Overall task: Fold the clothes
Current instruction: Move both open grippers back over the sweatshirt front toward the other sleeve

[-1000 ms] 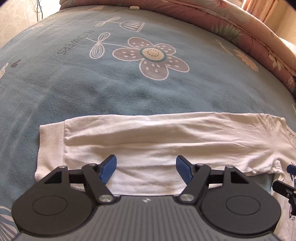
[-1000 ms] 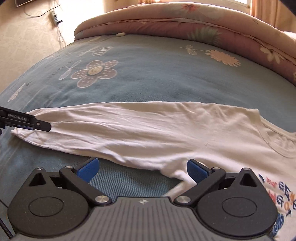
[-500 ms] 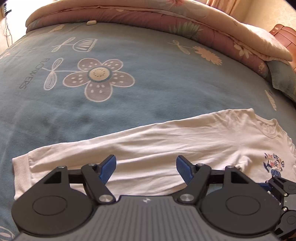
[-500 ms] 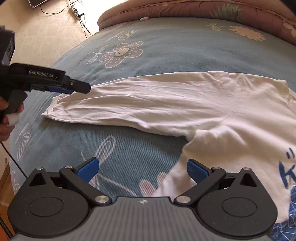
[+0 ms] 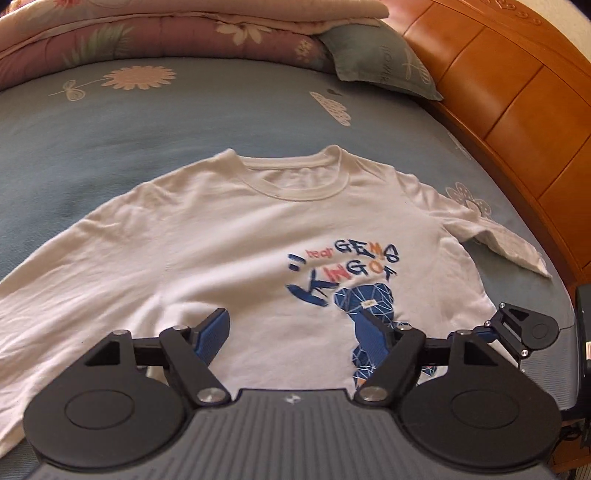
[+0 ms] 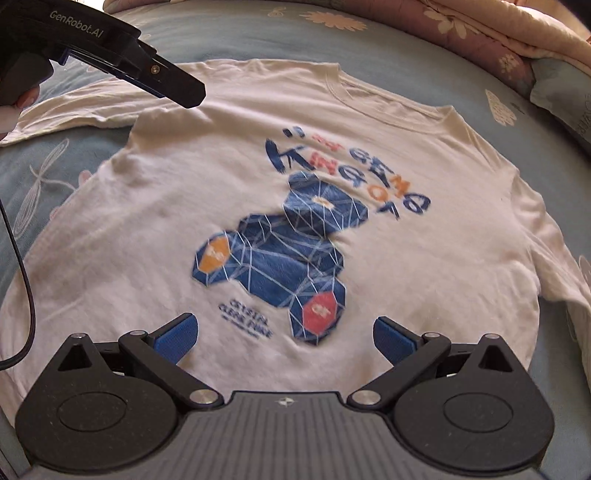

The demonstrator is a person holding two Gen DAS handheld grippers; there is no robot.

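Observation:
A white long-sleeved shirt (image 5: pixel 229 251) with a blue bear print (image 6: pixel 280 254) lies face up and flat on the blue bed sheet (image 5: pixel 110 122). My left gripper (image 5: pixel 293 325) hovers over the shirt's chest below the collar (image 5: pixel 295 184); its jaws are opening and nothing is between them. My right gripper (image 6: pixel 284 330) stands open over the lower front of the shirt, also with nothing in it. In the right wrist view a hand (image 6: pixel 14 107) holds the left gripper, whose fingers (image 6: pixel 173 85) point over the shirt's left shoulder.
A folded floral quilt (image 5: pixel 166 33) and a grey-green pillow (image 5: pixel 380 59) lie at the far side of the bed. A wooden headboard (image 5: pixel 517 110) runs along the right. A black cable (image 6: pixel 22 266) hangs at the left of the right wrist view.
Both grippers have swept from the long left sleeve over to the shirt's body. The collar and bear print now fill the views. Both grippers are still open and the shirt lies unmoved.

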